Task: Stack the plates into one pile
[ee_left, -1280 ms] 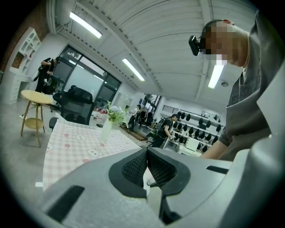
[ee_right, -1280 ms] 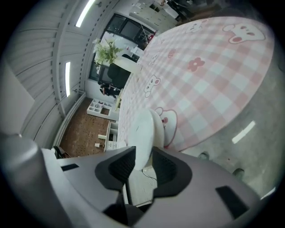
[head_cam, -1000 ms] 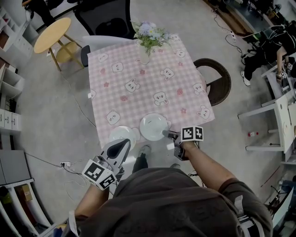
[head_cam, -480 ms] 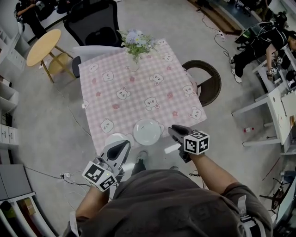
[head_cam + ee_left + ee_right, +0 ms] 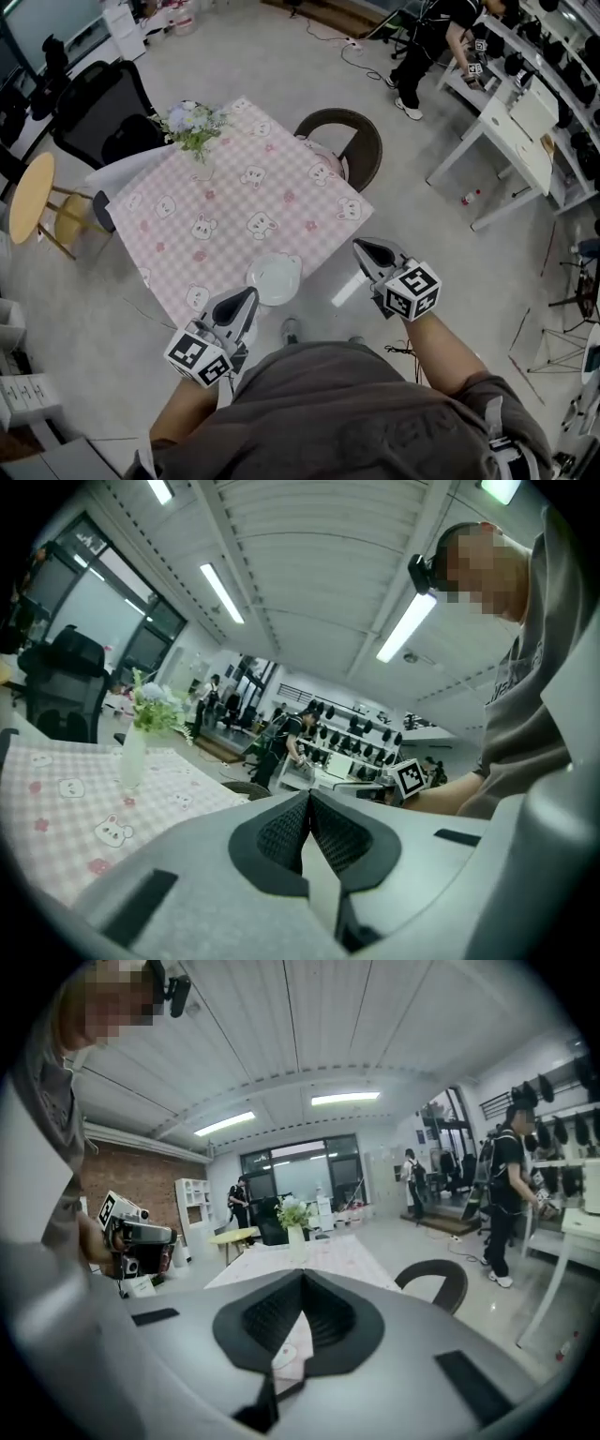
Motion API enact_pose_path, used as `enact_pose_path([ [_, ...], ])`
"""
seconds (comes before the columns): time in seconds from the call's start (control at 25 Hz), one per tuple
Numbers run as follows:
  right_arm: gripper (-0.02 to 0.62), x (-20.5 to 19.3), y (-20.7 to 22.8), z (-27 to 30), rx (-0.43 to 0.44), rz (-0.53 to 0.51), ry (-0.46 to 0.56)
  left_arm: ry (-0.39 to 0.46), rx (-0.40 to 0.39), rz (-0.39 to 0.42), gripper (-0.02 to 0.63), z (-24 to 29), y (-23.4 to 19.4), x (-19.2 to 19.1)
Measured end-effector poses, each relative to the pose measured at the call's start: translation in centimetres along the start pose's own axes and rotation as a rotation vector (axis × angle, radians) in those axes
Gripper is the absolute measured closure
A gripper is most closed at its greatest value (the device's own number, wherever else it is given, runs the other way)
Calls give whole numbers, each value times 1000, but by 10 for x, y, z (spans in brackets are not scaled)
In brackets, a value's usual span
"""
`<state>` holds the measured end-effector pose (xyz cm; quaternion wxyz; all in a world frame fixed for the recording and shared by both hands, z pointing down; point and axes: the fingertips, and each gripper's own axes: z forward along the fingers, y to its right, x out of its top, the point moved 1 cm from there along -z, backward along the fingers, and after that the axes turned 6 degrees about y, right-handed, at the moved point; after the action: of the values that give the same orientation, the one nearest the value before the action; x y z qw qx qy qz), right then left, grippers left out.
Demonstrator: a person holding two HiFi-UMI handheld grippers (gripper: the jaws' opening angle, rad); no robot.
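Observation:
One white plate (image 5: 275, 278) shows near the front edge of the pink checked table (image 5: 234, 202); I cannot tell if another lies under it or behind my left gripper. That left gripper (image 5: 247, 296) hovers just left of the plate, jaws shut and empty (image 5: 307, 803). My right gripper (image 5: 362, 248) is lifted off the table, right of the plate and past the table's edge, also shut with nothing held (image 5: 302, 1279). A sliver of the plate (image 5: 281, 1355) shows below its jaws.
A vase of flowers (image 5: 194, 127) stands at the table's far side. A round brown chair (image 5: 342, 141) and a black office chair (image 5: 94, 94) flank the table. A yellow round table (image 5: 28, 197) stands left, white desks (image 5: 506, 122) right, a person (image 5: 431, 37) behind.
My right gripper left the plate's rim, rose to the right and shut empty. Two plates lay side by side before; only one shows now. The head view swung round.

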<state>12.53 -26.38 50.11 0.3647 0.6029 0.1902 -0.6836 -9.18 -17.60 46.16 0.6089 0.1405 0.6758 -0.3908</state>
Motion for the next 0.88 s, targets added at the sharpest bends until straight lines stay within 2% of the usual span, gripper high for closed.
enact_pose_path([
  [0.28,603,3,-10,-116,-138,-5,81,-11,-129,52,601,11,78,-3],
  [0.6,603,-43,-65,-247,-177,-31,68,-57,-230,40,600,-13,203,-54],
  [0.76,603,-61,-82,-281,-205,11,66,-70,-244,57,600,-33,231,-59],
  [0.88,603,-59,-100,-279,-195,-6,65,-49,-231,70,600,-48,227,-49],
])
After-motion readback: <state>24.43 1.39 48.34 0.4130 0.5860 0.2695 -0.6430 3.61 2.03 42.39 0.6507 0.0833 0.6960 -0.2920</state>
